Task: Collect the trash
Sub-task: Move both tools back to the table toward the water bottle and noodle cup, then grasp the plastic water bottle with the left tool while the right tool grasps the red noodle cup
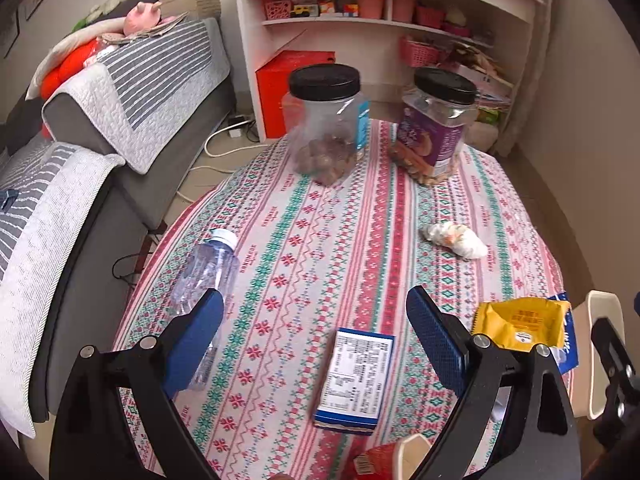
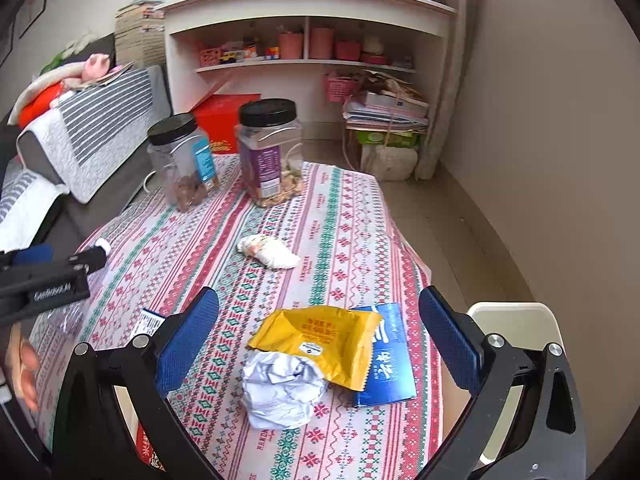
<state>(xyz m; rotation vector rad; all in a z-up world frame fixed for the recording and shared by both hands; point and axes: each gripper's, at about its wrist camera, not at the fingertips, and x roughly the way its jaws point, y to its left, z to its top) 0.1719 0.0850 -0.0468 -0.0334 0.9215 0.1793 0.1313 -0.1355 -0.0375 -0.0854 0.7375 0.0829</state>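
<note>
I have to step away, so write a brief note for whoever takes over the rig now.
Left hand-held gripper: open, empty, above the blue-white carton; plastic bottle beside its left finger.
Right hand-held gripper: open, empty, above the yellow wrapper, crumpled paper ball and blue packet.
Tissue wad lies mid-table.
Nothing is gripped yet; all of it remains to collect.

A home living room: sofa (image 1: 132, 92), toy-filled shelves (image 1: 380, 20), tableclothed table (image 1: 320, 240).

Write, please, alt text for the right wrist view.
The open right gripper hovers above a patterned tablecloth, over a yellow wrapper that lies on a blue packet beside a crumpled paper ball. Two black-lidded jars stand farther back.
</note>
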